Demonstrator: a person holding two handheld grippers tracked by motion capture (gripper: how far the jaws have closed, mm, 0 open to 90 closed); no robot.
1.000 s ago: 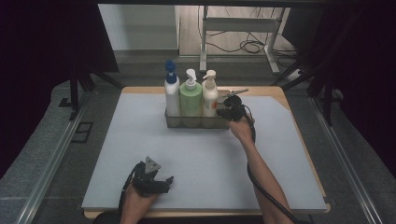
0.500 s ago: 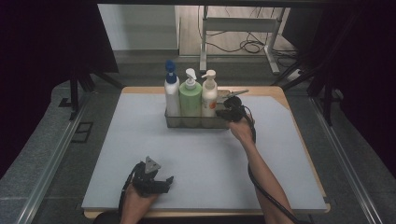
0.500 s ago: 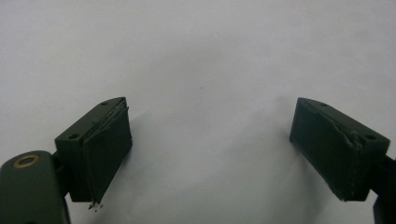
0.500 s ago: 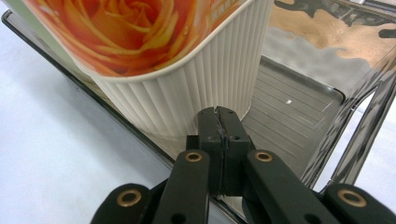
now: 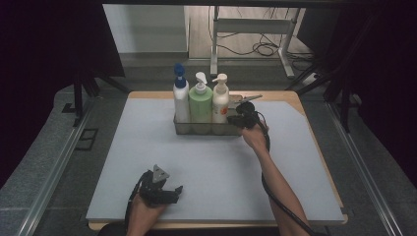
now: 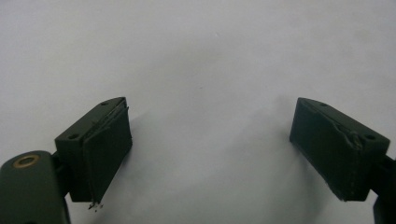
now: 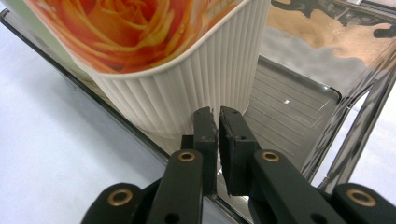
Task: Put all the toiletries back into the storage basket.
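The clear, smoke-tinted plastic caddy (image 5: 184, 129) stands at the far middle of the pale grey table mat (image 5: 123, 162), and its right end wall sits between the nearly closed jaws of the right gripper (image 5: 235, 119). In the right gripper view those jaws straddle the thin transparent wall (image 7: 299, 116) with a narrow slit between the pads; they have just been opening slightly, and whether the pads press on the wall cannot be told.

Inside the caddy, three pump bottles stand upright in a row: a white bottle with a blue pump (image 5: 180, 96) at the left, a green bottle with a white pump (image 5: 200, 101) in the middle, and a ribbed cream bottle with an orange rose label (image 7: 187, 70) at the right, close beside the gripped end. The free compartment floor lies just past that bottle.

The left gripper (image 5: 169, 191) rests well apart at the near edge of the mat, its jaws spread wide over bare mat with nothing between them.
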